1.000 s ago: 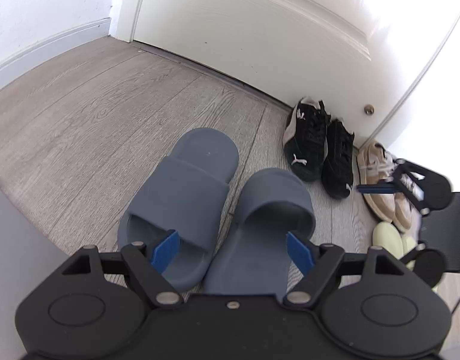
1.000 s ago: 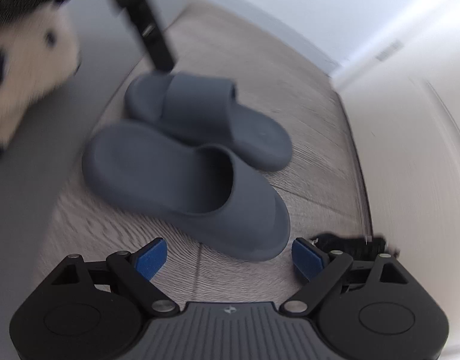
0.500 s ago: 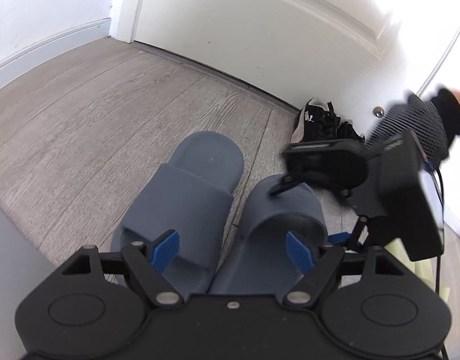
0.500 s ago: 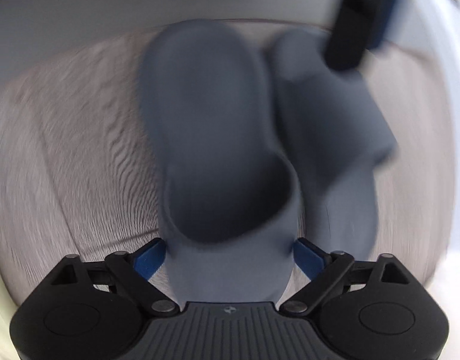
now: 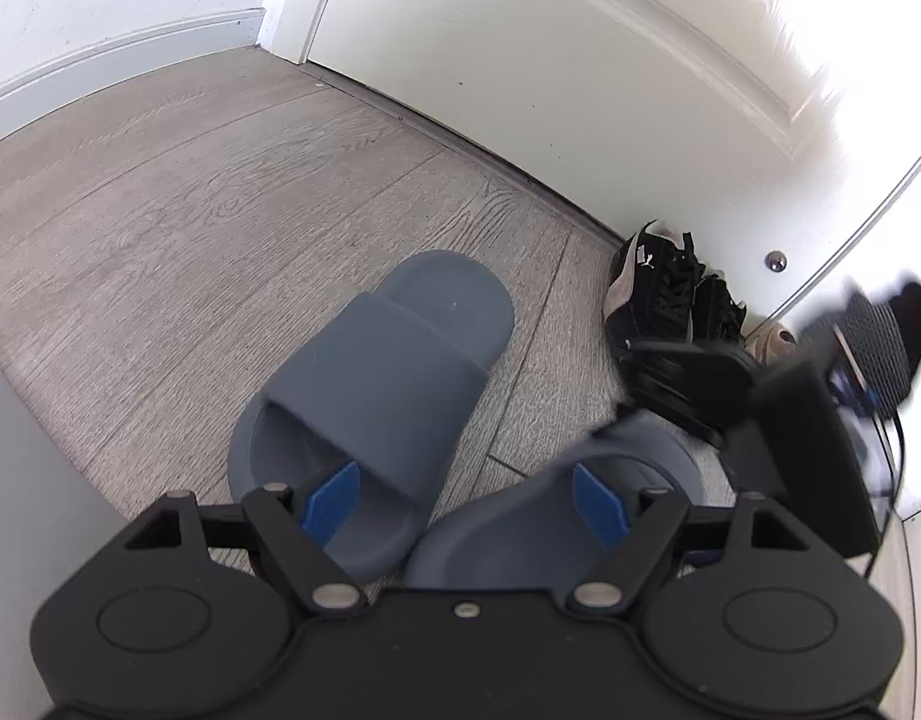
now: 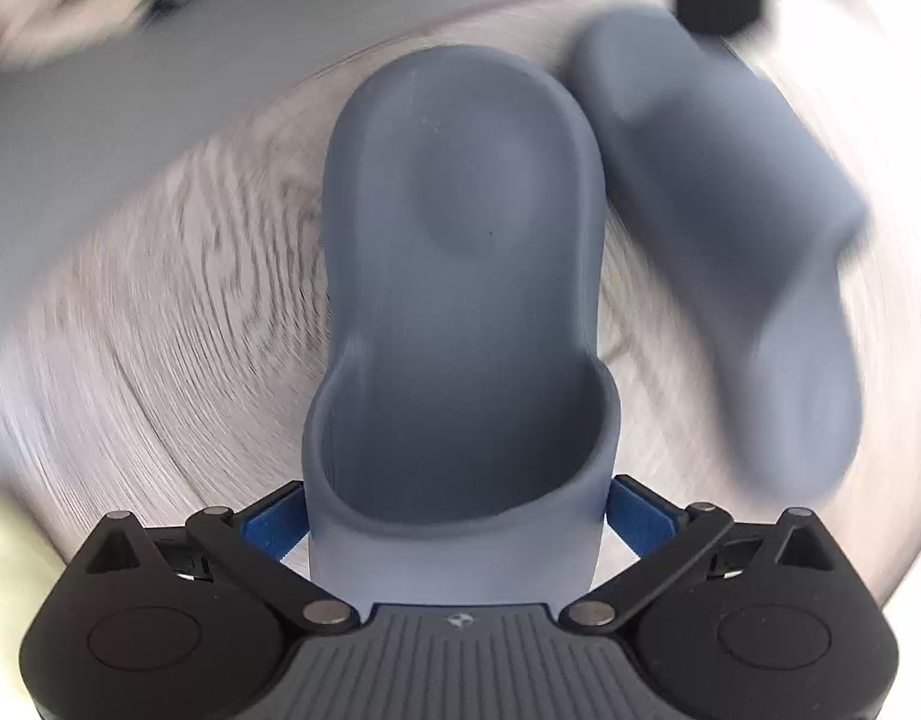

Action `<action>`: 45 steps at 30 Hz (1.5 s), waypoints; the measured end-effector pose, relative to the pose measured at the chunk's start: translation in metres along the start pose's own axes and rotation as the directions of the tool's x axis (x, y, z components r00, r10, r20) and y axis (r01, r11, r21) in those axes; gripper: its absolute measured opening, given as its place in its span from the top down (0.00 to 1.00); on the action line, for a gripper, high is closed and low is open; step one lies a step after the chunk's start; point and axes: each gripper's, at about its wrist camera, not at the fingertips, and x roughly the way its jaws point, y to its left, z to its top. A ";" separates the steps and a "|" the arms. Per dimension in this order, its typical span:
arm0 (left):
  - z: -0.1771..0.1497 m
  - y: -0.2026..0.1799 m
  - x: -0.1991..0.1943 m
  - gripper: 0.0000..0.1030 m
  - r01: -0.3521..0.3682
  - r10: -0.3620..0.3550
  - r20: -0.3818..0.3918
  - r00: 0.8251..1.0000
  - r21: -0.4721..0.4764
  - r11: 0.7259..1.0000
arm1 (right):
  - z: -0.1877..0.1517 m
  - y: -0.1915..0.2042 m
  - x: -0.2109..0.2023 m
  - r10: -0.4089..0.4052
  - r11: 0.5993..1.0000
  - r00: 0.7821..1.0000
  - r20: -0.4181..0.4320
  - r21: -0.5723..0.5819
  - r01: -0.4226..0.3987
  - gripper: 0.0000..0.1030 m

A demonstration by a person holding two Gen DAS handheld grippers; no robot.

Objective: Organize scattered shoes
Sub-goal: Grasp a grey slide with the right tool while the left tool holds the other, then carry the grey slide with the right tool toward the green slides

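While our left gripper [image 5: 466,504] waits spread open, our right gripper [image 6: 457,525] clamps one moulded grey-blue foam slide [image 6: 460,276] by its toe to pair it.

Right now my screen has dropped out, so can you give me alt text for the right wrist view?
The right gripper has its jaws closed on the toe end of a slate-blue slide sandal, which fills the middle of the blurred frame. Its matching sandal lies just to the right on the grey wood-grain floor.
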 end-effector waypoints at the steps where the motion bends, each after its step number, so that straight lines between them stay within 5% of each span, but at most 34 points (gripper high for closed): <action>1: 0.000 -0.001 -0.001 0.23 0.003 -0.003 0.001 1.000 0.004 1.000 | -0.003 0.000 -0.002 0.012 0.993 1.000 -0.012 0.116 -0.011 0.01; 3: -0.001 -0.003 -0.003 0.23 0.006 -0.006 0.004 1.000 0.020 1.000 | -0.009 -0.001 -0.006 0.043 0.934 0.999 -0.032 0.357 -0.029 0.01; 6: -0.002 -0.007 -0.006 0.23 0.007 -0.007 0.008 1.000 0.046 0.999 | -0.017 -0.001 -0.013 0.095 0.744 0.995 -0.027 0.666 -0.053 0.01; 9: -0.003 -0.010 -0.010 0.23 0.002 -0.003 0.017 1.000 0.065 0.998 | -0.020 -0.003 -0.019 0.128 0.570 0.991 -0.025 0.820 -0.053 0.01; 12: -0.005 -0.012 -0.017 0.23 -0.011 0.009 0.033 0.999 0.077 0.997 | -0.016 0.005 -0.034 0.094 0.483 0.995 0.019 0.874 -0.062 0.01; 24: -0.008 -0.017 -0.033 0.23 -0.062 0.054 0.068 0.996 0.108 0.992 | -0.044 0.022 -0.078 0.013 0.356 0.993 0.115 0.928 -0.112 0.00; 30: -0.009 -0.024 -0.036 0.23 -0.076 0.068 0.070 0.995 0.123 0.989 | -0.051 0.073 -0.061 -0.135 0.472 0.978 0.158 0.878 -0.076 0.00; 37: -0.015 -0.040 -0.041 0.23 -0.075 0.063 0.072 0.995 0.181 0.981 | -0.064 0.084 -0.011 -0.223 0.545 0.942 0.250 0.834 -0.092 0.02; 42: -0.017 -0.044 -0.030 0.23 -0.080 0.074 0.038 0.997 0.203 0.976 | -0.070 0.083 -0.003 -0.274 0.461 0.917 0.290 0.876 -0.139 0.06; 45: -0.017 -0.043 -0.027 0.23 -0.086 0.082 0.031 0.996 0.201 0.976 | -0.072 0.083 -0.001 -0.340 0.324 0.907 0.250 0.936 -0.137 0.06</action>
